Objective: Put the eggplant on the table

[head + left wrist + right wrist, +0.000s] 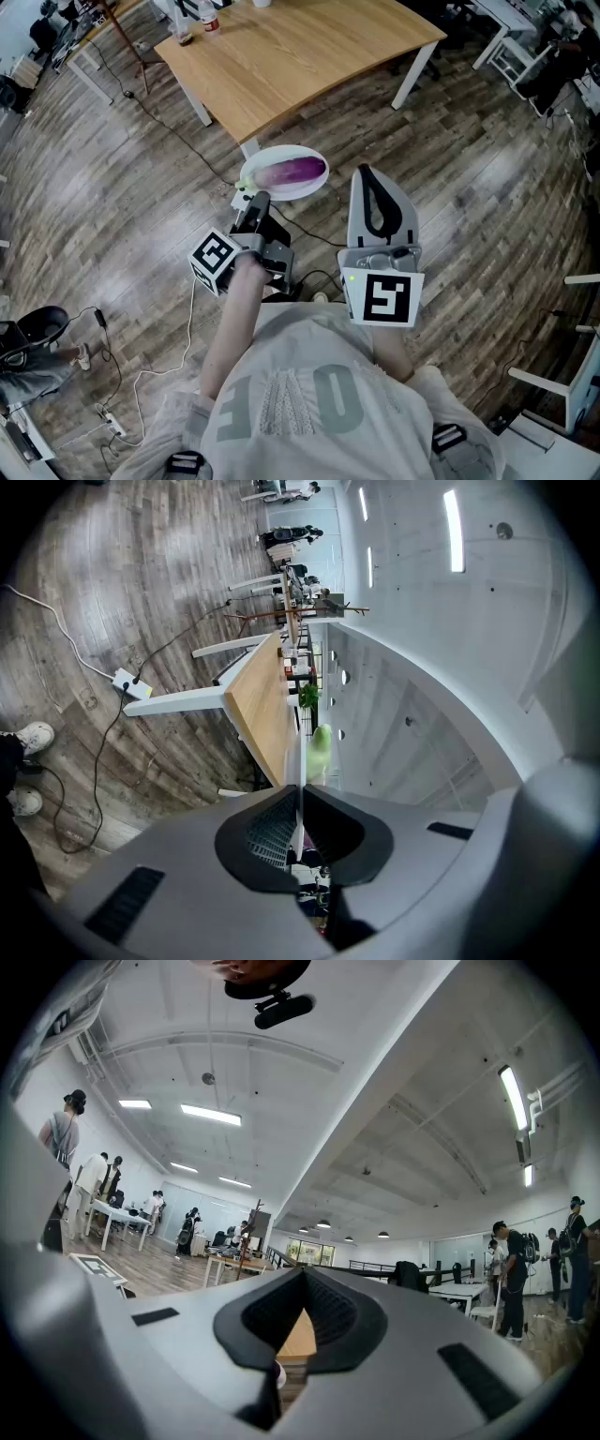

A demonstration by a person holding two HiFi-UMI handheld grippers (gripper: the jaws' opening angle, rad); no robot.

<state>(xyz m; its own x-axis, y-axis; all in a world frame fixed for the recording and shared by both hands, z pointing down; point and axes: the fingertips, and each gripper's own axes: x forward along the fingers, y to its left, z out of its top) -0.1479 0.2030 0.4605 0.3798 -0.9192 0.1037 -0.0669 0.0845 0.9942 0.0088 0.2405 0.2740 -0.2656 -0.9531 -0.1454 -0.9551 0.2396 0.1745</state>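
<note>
Wood-plank flooring (112, 187) of an open office fills the scene, with a pale-topped table (300, 47) standing ahead of a person who holds both grippers out in front of the chest. The left gripper (251, 199) is closed on the near rim of a white plate (281, 153). In its own view the plate's edge (298, 799) shows as a thin white line pinched between the pads. The eggplant (298, 172) lies on that plate just beyond the left gripper's tips, its purple body across the dish and its green stem end (321, 747) visible past the jaws. It is not yet on the table, which lies further out beyond the plate's far rim. Gripping the rim rather than the vegetable suggests the plate is serving as a carrier, so the smooth, rounded eggplant need not be squeezed. The plate must be kept about level, because the eggplant rests loose on it and could roll off. The right gripper (366, 172) hangs to the right of the plate, near it but apart, with its jaws together on nothing. Only the table's edge shows through the gap behind its tips. It appears to be held in reserve, perhaps to steady the plate or to take the eggplant once the table is within reach. A cable (178, 141) trails over the floor below the left gripper's side.
</note>
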